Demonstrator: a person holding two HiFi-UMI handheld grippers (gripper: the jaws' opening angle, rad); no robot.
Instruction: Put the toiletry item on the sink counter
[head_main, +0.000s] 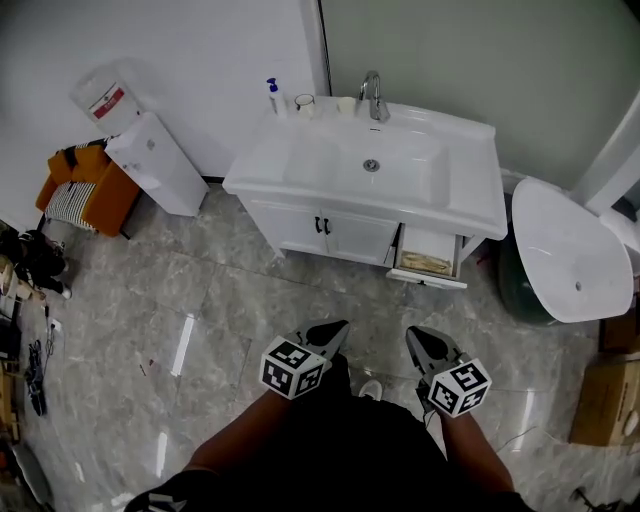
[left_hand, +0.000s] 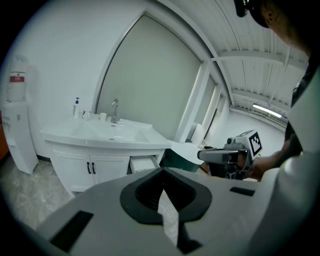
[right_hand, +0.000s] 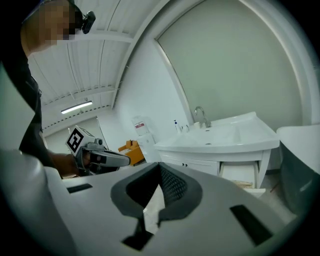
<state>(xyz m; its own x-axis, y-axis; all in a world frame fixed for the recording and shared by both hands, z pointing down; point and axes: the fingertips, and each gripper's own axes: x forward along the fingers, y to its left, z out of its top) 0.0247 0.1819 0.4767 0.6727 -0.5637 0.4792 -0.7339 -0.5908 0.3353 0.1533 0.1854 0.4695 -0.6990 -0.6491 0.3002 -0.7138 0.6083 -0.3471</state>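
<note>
Well apart from both tools, the pump bottle (head_main: 272, 95) with a blue top stands upright on the far left corner of the sink counter (head_main: 470, 205). Two small cups (head_main: 305, 102) sit just right of it, and the faucet (head_main: 373, 96) rises further right behind the bowl.

The left gripper (head_main: 335, 328) and the right gripper (head_main: 418, 335) are held low and near, close to the person's body over the grey tiled floor (head_main: 200, 320). Both point toward the cabinet. Each gripper's own view shows its jaws drawn together to a point, with only a thin sliver of floor showing between the dark pads. Neither holds anything.

Under the counter's right end, a drawer (head_main: 428, 279) is pulled out, and something tan lies inside that cannot be made out. The bottle is far and to the left of both grippers, with the whole depth of the counter and open floor between them. A white water dispenser (head_main: 155, 160) stands left of the cabinet against the wall.
</note>
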